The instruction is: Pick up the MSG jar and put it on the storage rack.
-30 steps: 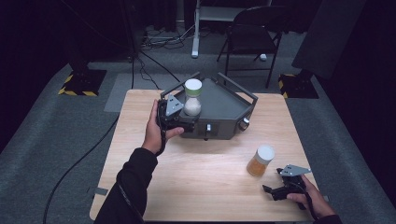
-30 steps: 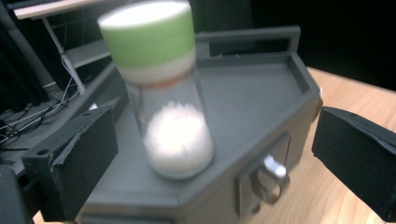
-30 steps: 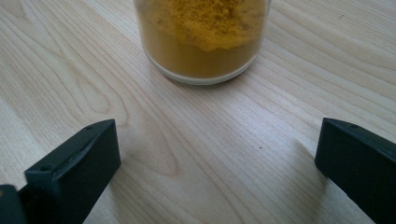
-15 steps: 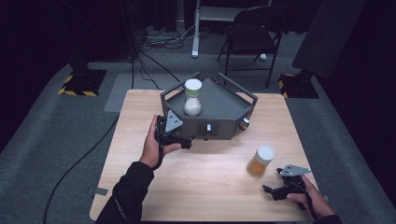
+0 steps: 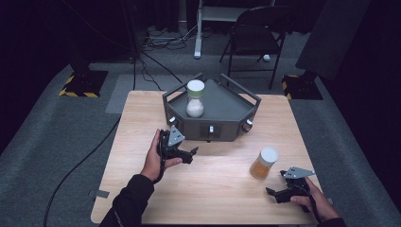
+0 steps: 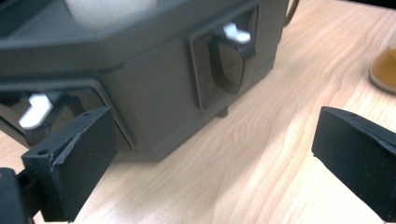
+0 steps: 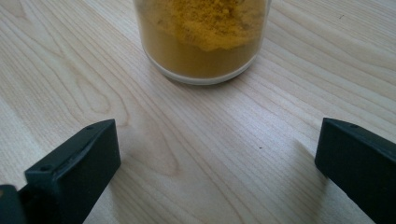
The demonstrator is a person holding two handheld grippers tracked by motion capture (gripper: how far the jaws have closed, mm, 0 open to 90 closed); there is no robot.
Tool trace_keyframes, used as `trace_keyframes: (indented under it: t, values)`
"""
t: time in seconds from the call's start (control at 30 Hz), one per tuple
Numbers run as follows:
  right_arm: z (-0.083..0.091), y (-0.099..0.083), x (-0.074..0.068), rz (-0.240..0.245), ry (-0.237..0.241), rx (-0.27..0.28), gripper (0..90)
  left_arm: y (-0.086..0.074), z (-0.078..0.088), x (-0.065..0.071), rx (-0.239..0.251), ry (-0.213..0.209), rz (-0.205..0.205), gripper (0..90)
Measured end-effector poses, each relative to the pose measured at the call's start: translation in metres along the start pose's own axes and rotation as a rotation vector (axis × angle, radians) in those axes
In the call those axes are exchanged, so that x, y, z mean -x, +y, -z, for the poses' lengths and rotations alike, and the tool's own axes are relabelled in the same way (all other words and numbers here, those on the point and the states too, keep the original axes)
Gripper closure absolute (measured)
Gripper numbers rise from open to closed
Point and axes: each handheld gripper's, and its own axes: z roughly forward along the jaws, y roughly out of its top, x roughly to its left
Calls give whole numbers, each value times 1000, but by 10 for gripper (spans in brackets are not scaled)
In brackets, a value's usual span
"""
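Two spice jars matter here: a clear glass jar of white powder w/ a pale lid [image 5: 195, 98] already standing on the dark grey angular rack [image 5: 227, 124], toward its left end, and a clear jar of orange-yellow powder w/ a white lid [image 5: 263, 162] upright on the light wooden surface [image 5: 217, 194], in front of the rack and off its right end, well apart from it.

Our left gripper [image 5: 182, 152] hangs just in front of the rack's left face, fingers spread wide w/ nothing between them; in the left gripper view the rack's front wall [image 6: 159, 88] w/ its white-tipped levers [image 6: 236, 32] sits close ahead. Our right gripper [image 5: 283, 191] rests low on the surface, nearer us than the orange jar and a bit to its right, fingers [image 7: 74, 163] also spread and empty. In the right gripper view the jar base [image 7: 203, 42] stands centred ahead of the gap.

We judge the step in hand is picking up the orange jar to set it on the rack beside the white one. To do it well: slide the right gripper straight fwd, keep it level, let both fingers pass either side of the jar at mid-height, then close evenly. Approaching off-centre could nudge or tip the jar. Lift vertically before swinging toward the rack, and keep the left gripper clear of that path.
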Motion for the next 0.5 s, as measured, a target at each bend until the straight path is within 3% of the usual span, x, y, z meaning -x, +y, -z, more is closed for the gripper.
trace_keyframes:
  t: [0.5]
  values:
    - [0, 0, 0, 0, 0, 0, 0, -15, 2, 8, -109, -30, -60, 7]
